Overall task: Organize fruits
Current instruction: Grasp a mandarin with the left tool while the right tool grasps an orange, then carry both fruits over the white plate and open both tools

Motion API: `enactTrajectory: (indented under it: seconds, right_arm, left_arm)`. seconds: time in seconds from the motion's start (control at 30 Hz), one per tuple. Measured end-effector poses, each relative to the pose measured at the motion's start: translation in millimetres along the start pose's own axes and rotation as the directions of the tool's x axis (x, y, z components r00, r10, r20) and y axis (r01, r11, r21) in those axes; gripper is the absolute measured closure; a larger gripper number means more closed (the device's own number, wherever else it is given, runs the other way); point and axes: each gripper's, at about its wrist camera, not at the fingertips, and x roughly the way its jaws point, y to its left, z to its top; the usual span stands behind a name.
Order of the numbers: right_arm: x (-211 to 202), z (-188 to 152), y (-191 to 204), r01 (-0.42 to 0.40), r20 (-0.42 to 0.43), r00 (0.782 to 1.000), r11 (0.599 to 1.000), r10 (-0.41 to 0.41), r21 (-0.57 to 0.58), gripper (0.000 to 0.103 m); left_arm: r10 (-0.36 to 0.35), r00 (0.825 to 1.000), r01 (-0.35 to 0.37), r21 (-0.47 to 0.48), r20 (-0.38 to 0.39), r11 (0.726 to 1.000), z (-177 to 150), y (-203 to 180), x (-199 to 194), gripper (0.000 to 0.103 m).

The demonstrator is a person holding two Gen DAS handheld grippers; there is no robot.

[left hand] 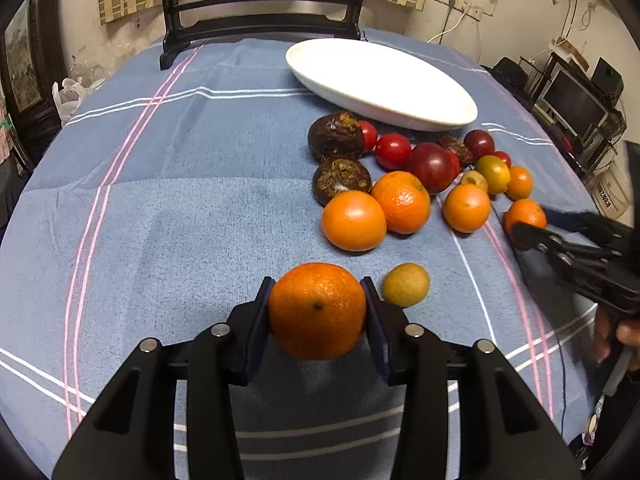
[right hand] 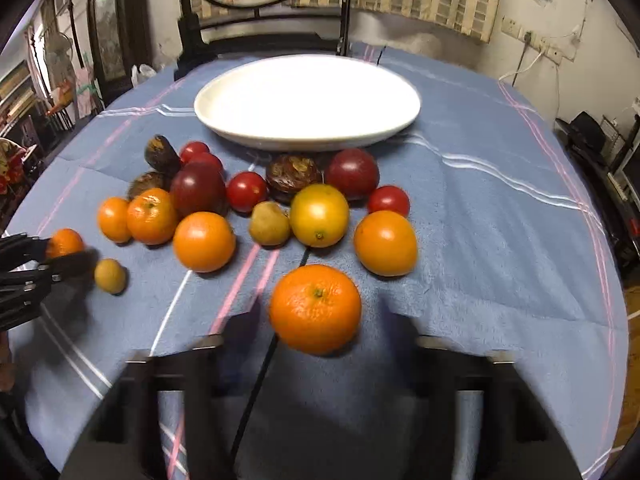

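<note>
Orange and pebbled, with a small dark stem scar facing my camera, a mandarin sits clamped between the blue pads of my left gripper, low over the blue striped cloth. Just to its right lies a small yellow-green fruit, apart from the pad.

My right gripper frames a second mandarin, bright, dimpled, its green stem nub up; the fingers are blurred in the right wrist view, so I cannot tell whether they press it. From the left wrist view that tool reaches in at the right edge with an orange fruit at its tips.

Beyond both tools the rest of the fruit spreads across the cloth: glossy oranges, red tomatoes, dark purple plums, brown rough-topped fruits and a yellow-orange citrus. They lie in a loose cluster, several touching. Behind them stands a white oval dish, its near rim just beside the farthest fruit. A dark wooden stand rises at the table's far side.
</note>
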Motion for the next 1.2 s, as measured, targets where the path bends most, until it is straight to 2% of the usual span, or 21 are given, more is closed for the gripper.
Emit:
enactTrajectory:
  seconds: [0.13,0.2,0.23,0.33,0.4,0.43,0.5,0.57,0.7,0.83,0.9,0.93,1.0,1.1,1.2]
  right_arm:
    - [-6.4,-4.6,-3.3,-0.056,0.018,0.998,0.997,0.055,0.05,0.058]
    - [-27.0,-3.3,-5.5,-0.132,0.085,0.988,0.99,0.127,0.056,0.058]
    - [-35.7,0.1,-5.9,-0.145,0.117,0.984,0.988,0.138,0.049,0.058]
    - [-61.5,23.4,-6.3,-0.118,0.233,0.966,0.993,0.112,0.013,0.058]
    - [-64.9,49.8,-5.2,-0.096,0.275,0.957,0.995,0.094,-0.009,0.058]
    - [-61.6,59.0,-5.0,-0.091,0.279,0.956,0.996,0.092,-0.017,0.058]
    - [-43.5,83.9,-4.2,-0.081,0.266,0.96,0.996,0.084,-0.024,0.058]
    - [-17.5,106.7,-8.4,-0.067,0.233,0.97,0.998,0.069,-0.017,0.058]
    - [17.9,129.1,-11.7,-0.033,0.177,0.984,0.999,0.039,-0.033,0.058]
    - [44.7,136.4,-14.9,-0.026,0.118,0.993,0.999,0.03,-0.031,0.057]
    - [54.6,135.3,-12.3,-0.027,0.091,0.995,0.999,0.029,-0.034,0.055]
    - [57.8,134.1,-9.9,-0.031,0.081,0.996,0.999,0.034,-0.038,0.042]
    - [54.8,131.7,-5.8,-0.022,0.091,0.995,0.998,0.027,-0.052,0.038]
    - [31.6,121.8,-4.3,-0.018,0.144,0.989,0.997,0.028,-0.071,0.037]
    - [1.8,102.1,-10.1,-0.013,0.193,0.981,0.997,0.026,-0.07,0.025]
  left_arm:
    - [0.001,1.0,0.0,0.012,-0.004,1.0,5.8,-0.6,-5.6,0.061]
    - [-0.02,1.0,0.02,0.009,-0.001,1.0,15.2,-1.0,-9.9,0.061]
    - [-0.032,0.999,0.032,0.007,0.006,0.999,22.3,-1.8,-12.6,0.061]
    - [-0.063,0.997,0.063,0.025,0.039,0.998,59.6,-15.0,-22.3,0.061]
    - [-0.078,0.994,0.073,0.057,0.078,0.996,94.6,-30.0,-24.1,0.061]
    - [-0.059,0.994,0.053,0.065,0.093,0.996,109.4,-36.1,-21.3,0.061]
    - [0.042,0.993,-0.049,0.064,0.114,0.997,141.8,-48.2,-4.2,0.06]
    - [0.092,0.991,-0.097,0.046,0.093,0.994,164.5,-52.5,19.6,0.061]
    - [0.071,0.997,-0.072,0.033,0.012,0.997,194.6,-58.9,73.6,0.06]
    - [0.093,0.994,-0.093,0.008,-0.065,0.996,203.2,-53.4,116.7,0.06]
    - [0.083,0.992,-0.085,-0.023,-0.097,0.996,204.1,-47.9,128.3,0.059]
    - [0.075,0.991,-0.079,-0.039,-0.107,0.996,204.5,-45.4,130.1,0.056]
    - [0.059,0.995,-0.064,-0.06,-0.085,0.996,205.4,-40.8,121.4,0.028]
    - [0.01,1.0,-0.007,-0.081,0.029,0.997,198.0,-34.0,77.7,0.019]
    - [0.009,0.996,-0.003,-0.066,0.092,0.998,183.4,-31.9,36.2,0.009]
